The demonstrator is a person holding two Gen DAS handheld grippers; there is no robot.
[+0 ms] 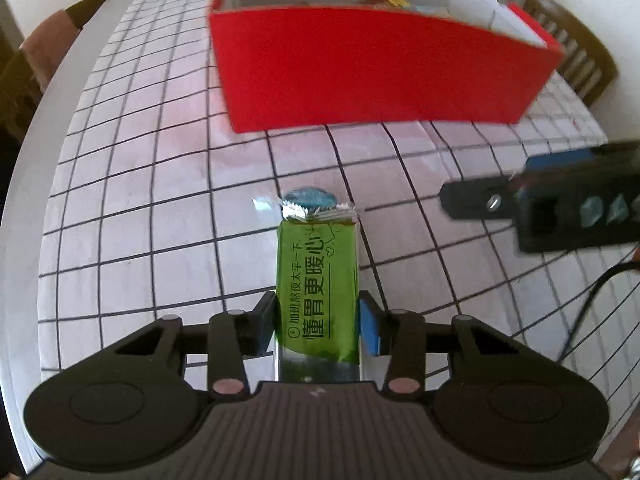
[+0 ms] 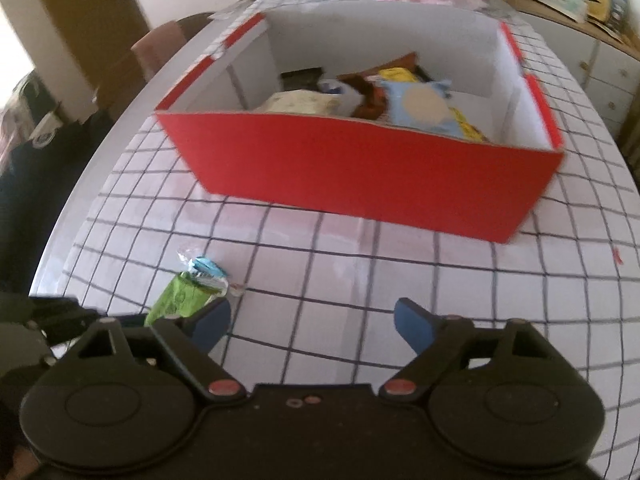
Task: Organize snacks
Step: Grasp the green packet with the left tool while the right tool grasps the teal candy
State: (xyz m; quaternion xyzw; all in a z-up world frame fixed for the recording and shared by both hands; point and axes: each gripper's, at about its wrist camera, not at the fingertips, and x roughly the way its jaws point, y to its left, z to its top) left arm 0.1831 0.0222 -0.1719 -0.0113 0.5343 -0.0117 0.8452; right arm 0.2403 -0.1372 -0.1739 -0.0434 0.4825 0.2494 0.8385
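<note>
Snacks are located in 2 places: 1 green snack packet (image 1: 317,288) lies on the checked tablecloth (image 1: 160,184) in front of the red box (image 1: 372,68), and several more sit inside that box. The green packet is long and narrow, carries dark printed characters, and ends in a crimped silver seal pointing toward the box. A small blue wrapped sweet (image 1: 307,197) rests on the cloth touching that sealed end. The left gripper (image 1: 318,322) straddles the near half of the green packet, with its jaws drawn in narrow and both blue pads against the packet's long sides; the packet still lies on the cloth. The right gripper (image 2: 312,320) stands wide apart over bare cloth to the right of the packet, with nothing between its fingers. In the right wrist view, the packet and sweet appear just beside the right gripper's left finger (image 2: 210,322). The box is open at the top, with white inner walls, and holds a pale blue packet (image 2: 420,106), a brown wrapper (image 2: 368,88), a yellow packet (image 2: 400,75) and a cream-coloured packet (image 2: 300,102), all piled toward the middle and right of the interior. A chair back (image 1: 48,52) stands past the table edge on the left.
</note>
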